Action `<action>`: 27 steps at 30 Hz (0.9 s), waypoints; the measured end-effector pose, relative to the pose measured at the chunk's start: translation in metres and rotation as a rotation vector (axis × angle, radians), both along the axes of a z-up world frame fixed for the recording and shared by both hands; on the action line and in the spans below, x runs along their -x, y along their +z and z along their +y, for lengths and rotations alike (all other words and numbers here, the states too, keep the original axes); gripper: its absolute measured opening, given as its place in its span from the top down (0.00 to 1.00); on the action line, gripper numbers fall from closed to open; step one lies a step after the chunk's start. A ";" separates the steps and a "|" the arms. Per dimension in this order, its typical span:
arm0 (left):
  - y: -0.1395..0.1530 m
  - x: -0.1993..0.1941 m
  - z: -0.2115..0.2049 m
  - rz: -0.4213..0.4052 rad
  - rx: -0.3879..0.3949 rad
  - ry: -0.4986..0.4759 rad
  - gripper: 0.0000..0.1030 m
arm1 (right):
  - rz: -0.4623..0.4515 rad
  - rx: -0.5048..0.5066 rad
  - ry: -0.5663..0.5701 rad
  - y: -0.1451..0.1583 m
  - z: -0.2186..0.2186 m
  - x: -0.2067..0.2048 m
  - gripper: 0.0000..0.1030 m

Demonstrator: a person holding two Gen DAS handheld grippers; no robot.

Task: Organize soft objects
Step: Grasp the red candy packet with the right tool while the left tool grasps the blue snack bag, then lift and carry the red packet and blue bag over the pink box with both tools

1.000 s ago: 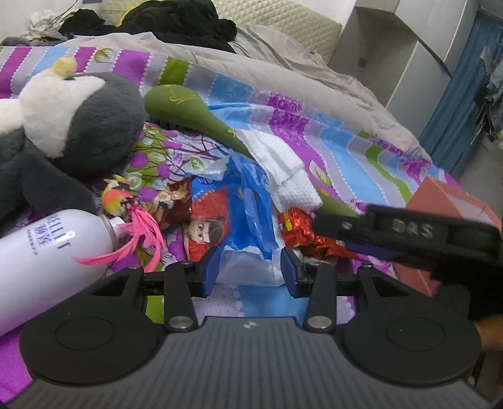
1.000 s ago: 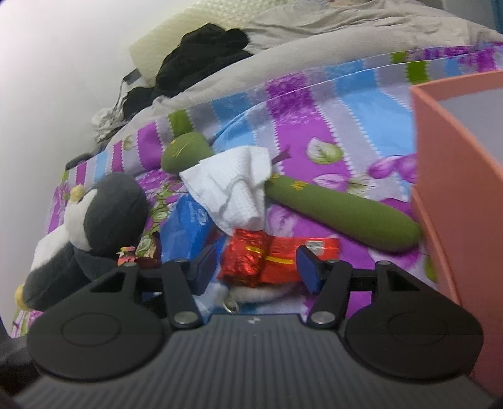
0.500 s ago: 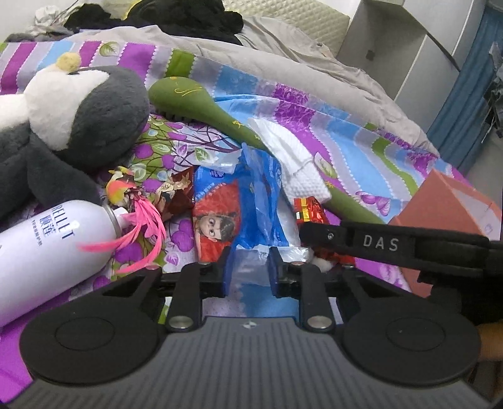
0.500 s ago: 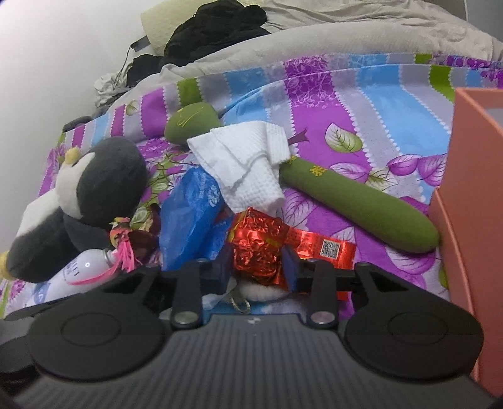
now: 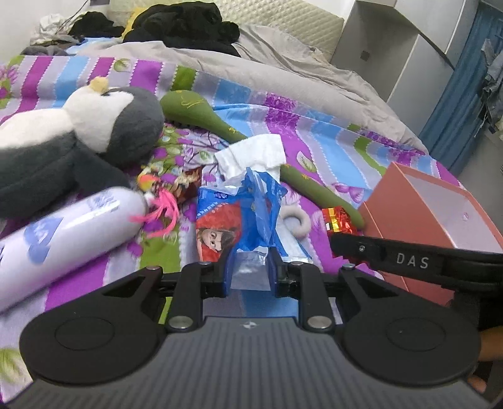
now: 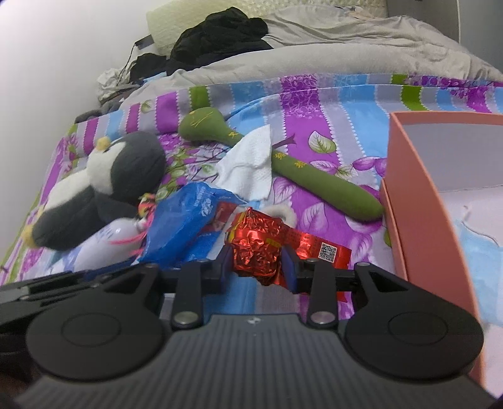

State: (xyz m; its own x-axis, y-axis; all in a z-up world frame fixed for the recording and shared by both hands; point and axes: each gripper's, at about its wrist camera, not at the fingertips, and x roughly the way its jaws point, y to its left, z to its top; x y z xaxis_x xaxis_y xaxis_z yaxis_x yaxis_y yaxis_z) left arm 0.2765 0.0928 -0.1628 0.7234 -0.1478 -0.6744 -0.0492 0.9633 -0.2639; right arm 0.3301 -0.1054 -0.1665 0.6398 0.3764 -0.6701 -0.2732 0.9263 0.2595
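Observation:
My left gripper is shut on the clear end of a blue plastic packet with a cartoon face, lifted off the bedspread. My right gripper is shut on a crumpled red foil wrapper, raised above the bed; the same gripper's arm crosses the right side of the left wrist view. On the bed lie a grey and white plush penguin, a green padded stick, a white cloth and a small grey fluffy ring.
An open salmon-pink box stands at the right, with a pale blue item inside. A white bottle with pink feathers lies at the left. Grey blanket and black clothes are heaped at the far end.
Both grippers closed, the left on the blue packet and the right on the red foil wrapper, and then both rose and drew back with them. The grey fluffy ring now shows.

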 end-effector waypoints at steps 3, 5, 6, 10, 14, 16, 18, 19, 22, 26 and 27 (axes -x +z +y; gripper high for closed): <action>0.006 0.023 0.000 0.000 0.011 0.011 0.75 | -0.008 0.019 0.006 0.008 -0.003 0.020 0.64; 0.007 0.037 0.000 0.008 0.014 0.016 0.75 | -0.014 0.031 0.007 0.012 -0.006 0.033 0.64; 0.008 0.045 0.000 0.012 0.017 0.017 0.75 | -0.015 0.035 0.007 0.013 -0.007 0.041 0.64; 0.008 0.077 0.001 0.027 0.013 0.021 0.75 | -0.011 0.048 0.009 0.014 -0.011 0.066 0.64; 0.005 0.104 0.003 0.045 0.007 0.027 0.75 | -0.004 0.066 0.024 0.010 -0.012 0.092 0.64; 0.004 0.116 0.006 0.056 0.009 0.031 0.75 | 0.001 0.079 0.034 0.005 -0.013 0.103 0.64; 0.000 0.125 0.008 0.073 0.011 0.037 0.74 | 0.015 0.089 0.045 -0.002 -0.013 0.114 0.64; -0.002 0.129 0.009 0.089 0.009 0.041 0.74 | 0.025 0.092 0.047 -0.005 -0.013 0.118 0.64; -0.006 0.137 0.010 0.112 0.007 0.041 0.74 | 0.051 0.101 0.066 -0.015 -0.011 0.129 0.64; -0.010 0.144 0.010 0.117 0.005 0.033 0.70 | 0.060 0.125 0.080 -0.026 -0.008 0.138 0.64; -0.011 0.144 0.010 0.117 0.009 0.031 0.65 | 0.065 0.128 0.082 -0.028 -0.008 0.138 0.64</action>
